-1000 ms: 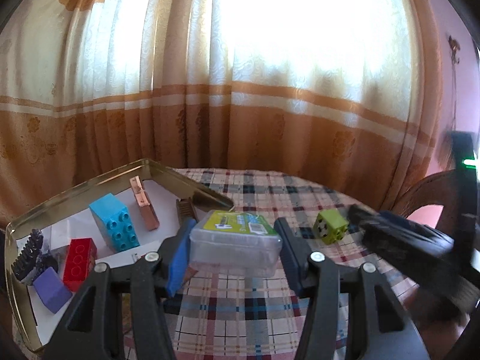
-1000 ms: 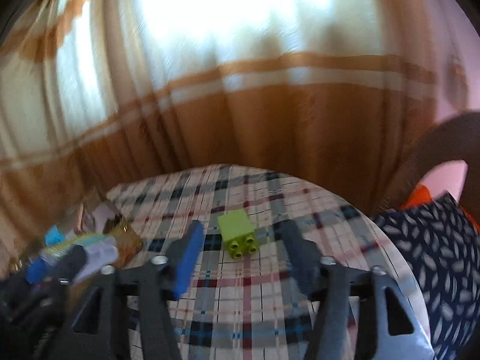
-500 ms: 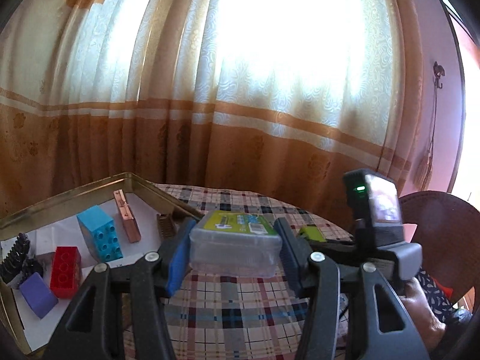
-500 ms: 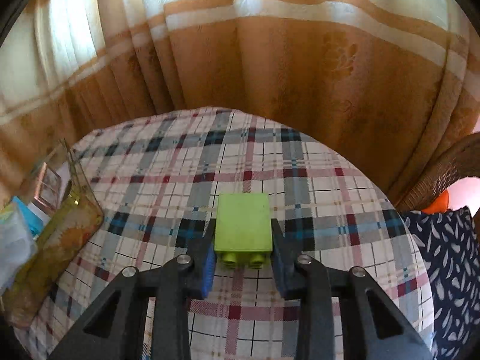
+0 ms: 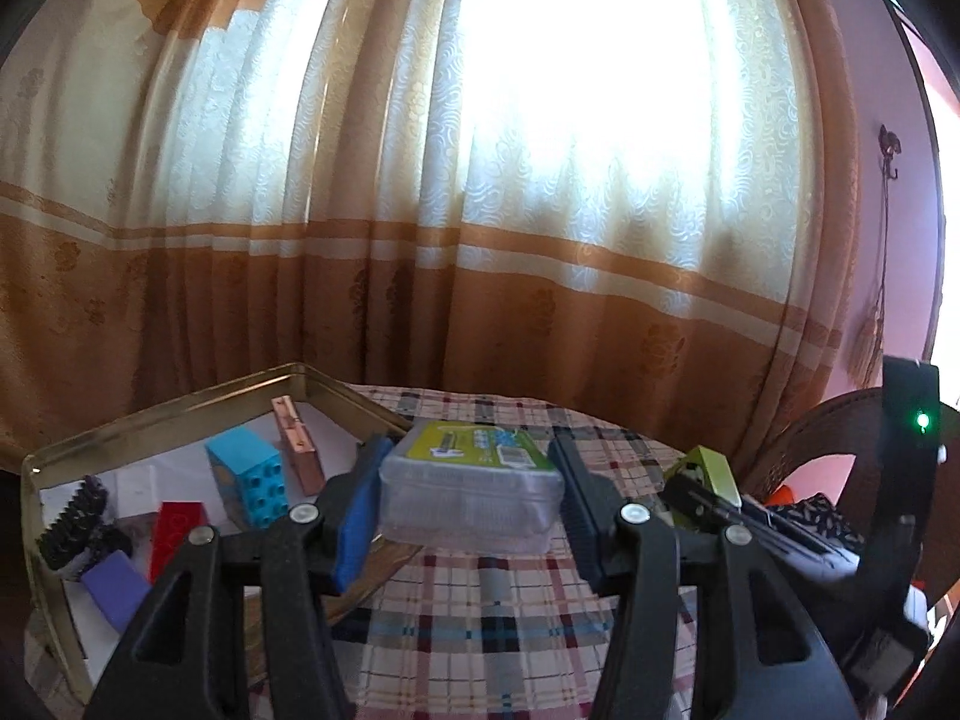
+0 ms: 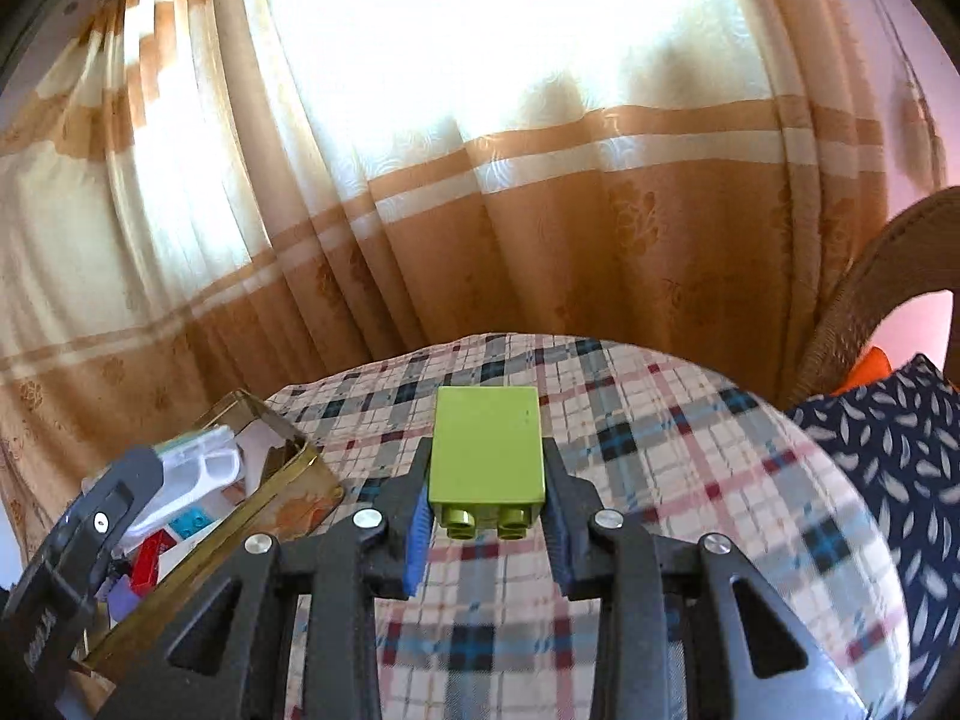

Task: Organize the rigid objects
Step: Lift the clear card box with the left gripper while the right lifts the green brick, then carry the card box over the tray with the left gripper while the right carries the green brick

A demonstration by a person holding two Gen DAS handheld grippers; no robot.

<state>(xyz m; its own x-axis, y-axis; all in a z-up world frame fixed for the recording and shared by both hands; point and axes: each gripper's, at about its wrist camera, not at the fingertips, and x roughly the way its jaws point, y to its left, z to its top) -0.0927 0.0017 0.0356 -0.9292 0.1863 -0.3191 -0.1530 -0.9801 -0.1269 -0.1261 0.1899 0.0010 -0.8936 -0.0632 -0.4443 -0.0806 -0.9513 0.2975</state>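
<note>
A desk covered by a plaid cloth stands before orange-and-cream curtains lit from behind. Left tongs: closed on a clear plastic case with a green label on top, held level above the cloth, just right of the tray. Right tongs: gripping a lime-green building block by its two sides, studs facing the camera, raised clear of the desk. From the left wrist view, the same block appears at right, beside the dark body of the other tool. At left, a gold-rimmed metal tray rests on the desk and contains a blue studded block, a red block, a purple block, a copper-coloured bar and a black toothed part. A wicker chair back and a dark leaf-patterned cushion lie beyond the desk's right edge.
</note>
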